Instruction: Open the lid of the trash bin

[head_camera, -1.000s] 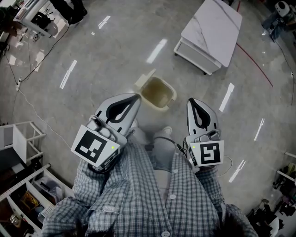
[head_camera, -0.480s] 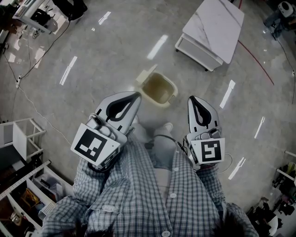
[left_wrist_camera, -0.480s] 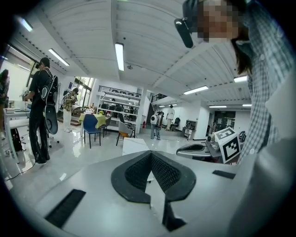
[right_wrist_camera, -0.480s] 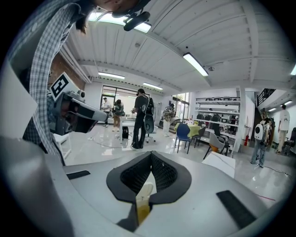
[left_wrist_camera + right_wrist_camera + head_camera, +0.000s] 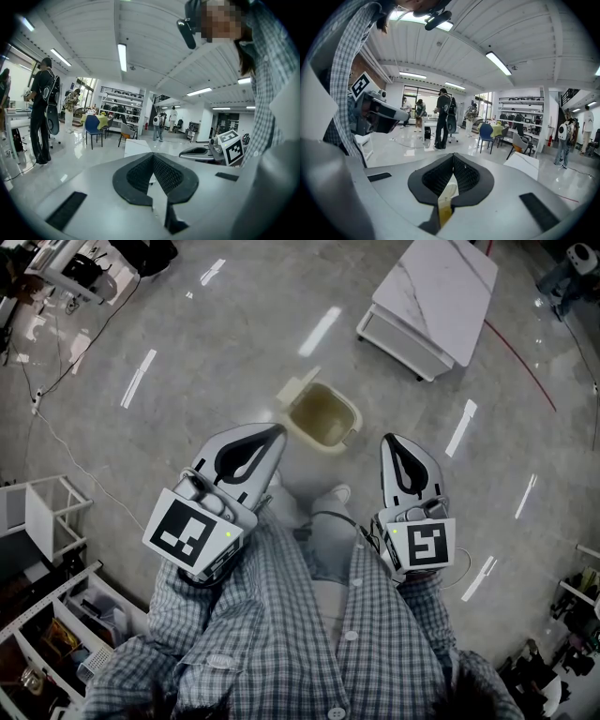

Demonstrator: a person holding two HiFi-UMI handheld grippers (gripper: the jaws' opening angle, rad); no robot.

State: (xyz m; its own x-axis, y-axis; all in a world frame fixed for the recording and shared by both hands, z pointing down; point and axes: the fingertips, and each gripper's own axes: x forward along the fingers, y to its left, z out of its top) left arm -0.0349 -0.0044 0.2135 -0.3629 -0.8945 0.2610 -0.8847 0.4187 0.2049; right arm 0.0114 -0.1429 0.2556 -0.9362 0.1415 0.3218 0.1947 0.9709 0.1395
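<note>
The small beige trash bin [image 5: 322,417] stands on the grey floor just ahead of the person's feet. Its lid [image 5: 296,390] is tipped up at the far left rim, and the inside shows. My left gripper [image 5: 279,431] hangs near the bin's front left, above floor level, with its jaws shut and nothing between them. My right gripper [image 5: 390,440] is to the bin's right, also shut and holding nothing. In the left gripper view the left gripper [image 5: 152,155] has its pads meeting. In the right gripper view the right gripper [image 5: 453,155] shows a sliver of beige through the gap lower down.
A white marble-topped low table [image 5: 433,304] stands beyond the bin at the right. White shelving [image 5: 42,521] and a floor cable [image 5: 58,442] are at the left. Several people, a blue chair [image 5: 91,127] and desks show far off in the gripper views.
Both grippers keep their places and stay shut. The bin and the table sit slightly higher in the head view, as the camera shifted a little.
</note>
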